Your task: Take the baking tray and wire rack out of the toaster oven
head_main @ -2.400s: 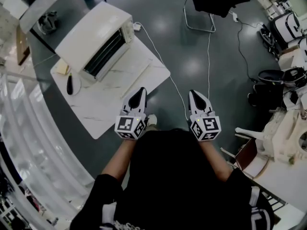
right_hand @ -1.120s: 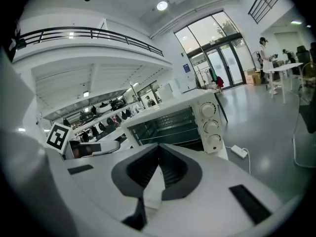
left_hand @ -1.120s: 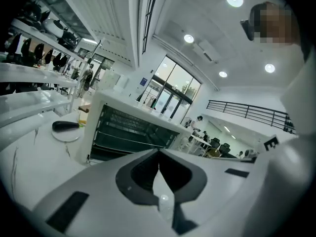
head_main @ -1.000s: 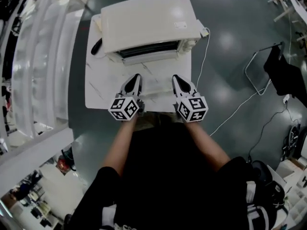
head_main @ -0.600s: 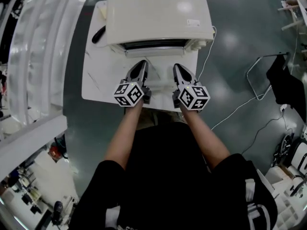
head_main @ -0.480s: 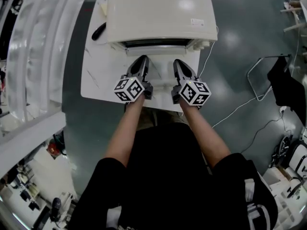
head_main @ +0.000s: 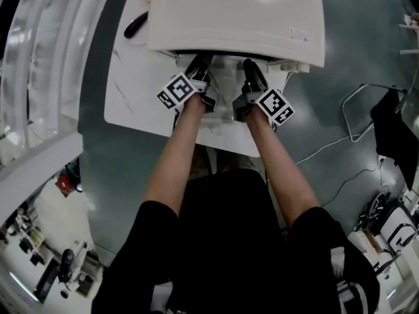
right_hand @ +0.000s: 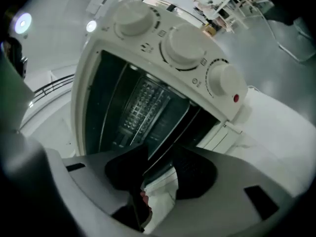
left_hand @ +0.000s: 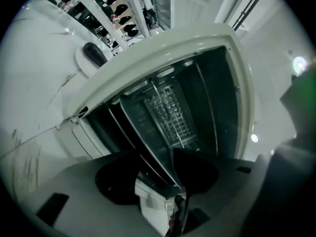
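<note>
Jaws of left hand-held gripper (head_main: 200, 61) and right hand-held gripper (head_main: 249, 65), slightly apart, straddle baking tray (left_hand: 141, 127) edge in toaster oven (head_main: 236, 12); label (head_main: 298, 34) unreadable.

The white toaster oven (head_main: 236, 12) sits at 12 o'clock on a white table (head_main: 141, 103). Both grippers reach to its front edge, close side by side: the left gripper (head_main: 198, 64) at 11 o'clock of centre, the right gripper (head_main: 251, 67) at 1 o'clock. A dark elongated object (head_main: 136, 23) lies on the table at the oven's 9 o'clock. A thin cable (head_main: 327, 150) trails across the floor at 3 o'clock.
</note>
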Motion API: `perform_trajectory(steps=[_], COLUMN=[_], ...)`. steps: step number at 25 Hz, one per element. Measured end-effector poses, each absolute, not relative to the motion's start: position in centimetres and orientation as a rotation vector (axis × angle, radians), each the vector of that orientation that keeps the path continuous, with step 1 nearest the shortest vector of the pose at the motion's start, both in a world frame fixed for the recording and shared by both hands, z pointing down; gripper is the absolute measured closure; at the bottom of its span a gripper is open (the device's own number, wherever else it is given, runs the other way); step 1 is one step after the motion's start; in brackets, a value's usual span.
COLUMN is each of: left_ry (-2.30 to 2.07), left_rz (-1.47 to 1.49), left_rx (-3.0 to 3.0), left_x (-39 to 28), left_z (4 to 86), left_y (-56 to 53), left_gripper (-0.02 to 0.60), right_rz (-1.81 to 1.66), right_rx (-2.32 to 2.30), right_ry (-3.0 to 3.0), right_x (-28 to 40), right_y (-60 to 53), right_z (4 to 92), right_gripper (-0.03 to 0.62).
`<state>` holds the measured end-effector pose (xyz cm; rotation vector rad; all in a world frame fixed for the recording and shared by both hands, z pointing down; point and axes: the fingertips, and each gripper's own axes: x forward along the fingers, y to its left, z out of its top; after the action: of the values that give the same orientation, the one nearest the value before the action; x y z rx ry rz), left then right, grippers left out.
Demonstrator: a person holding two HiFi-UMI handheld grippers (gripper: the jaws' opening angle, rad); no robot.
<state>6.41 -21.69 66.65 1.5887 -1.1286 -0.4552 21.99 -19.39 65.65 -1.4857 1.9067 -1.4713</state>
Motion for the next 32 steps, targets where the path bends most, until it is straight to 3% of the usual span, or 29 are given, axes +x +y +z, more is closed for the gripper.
perform_trajectory(steps=[16,20,23,32], left_ry=[-1.126,-1.114,-1.092,-1.046], left_rz=[-0.624,-0.645,-0.669,-0.706], left_rx=[1.359,1.359,1.379,1.344], left_x=[5.4,5.1,5.1,5.3], left_z=[70.3,70.3,70.0,69.9], left_y=[-26.9,-27.4,-27.5,-25.2], left_gripper=[0.376,0.431,0.471,0.485], right_rz=[-1.507,-1.517,-1.526,-1.549], right_rx=[-1.372,-1.374,-1.389,-1.362], right_ry=[1.618,1.596,1.598,1.562], right_x=[22.7,22.9,23.1,23.1], right_y=[-26.9,-27.3,-27.2,-24.7], right_z=[68.6,69.0,69.2,69.2], right_gripper=[0.416,0.418,0.466,0.482])
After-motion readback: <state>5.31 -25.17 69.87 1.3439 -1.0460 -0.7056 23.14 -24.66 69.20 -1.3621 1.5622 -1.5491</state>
